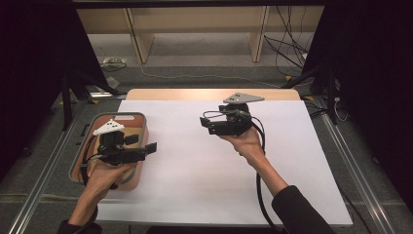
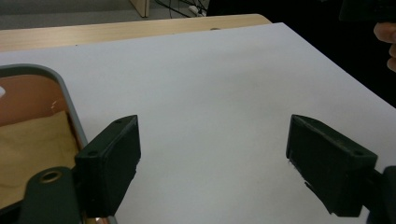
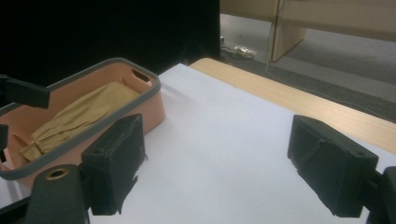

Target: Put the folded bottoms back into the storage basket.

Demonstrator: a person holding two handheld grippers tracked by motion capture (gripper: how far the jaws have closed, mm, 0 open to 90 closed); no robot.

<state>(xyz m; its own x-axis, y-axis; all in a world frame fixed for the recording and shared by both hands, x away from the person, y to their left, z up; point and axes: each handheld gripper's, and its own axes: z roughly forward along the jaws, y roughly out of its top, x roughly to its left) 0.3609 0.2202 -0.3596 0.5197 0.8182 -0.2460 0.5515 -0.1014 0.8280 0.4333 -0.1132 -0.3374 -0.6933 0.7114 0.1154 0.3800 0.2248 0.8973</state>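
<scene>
A salmon bin with a grey rim stands at the left of the table; a folded tan cloth lies inside it. My left gripper hovers over the bin's right edge, pointing toward the table's middle. Its jaws stand open and empty in the left gripper view, where the bin's rim and the cloth sit at the lower left. My right gripper is held above the back middle of the white sheet, aimed left at the bin. Its jaws are open with nothing between them.
The white sheet covers most of the wooden table. Beyond the far edge are wooden furniture legs and loose cables on the floor. Dark stands flank the table on both sides.
</scene>
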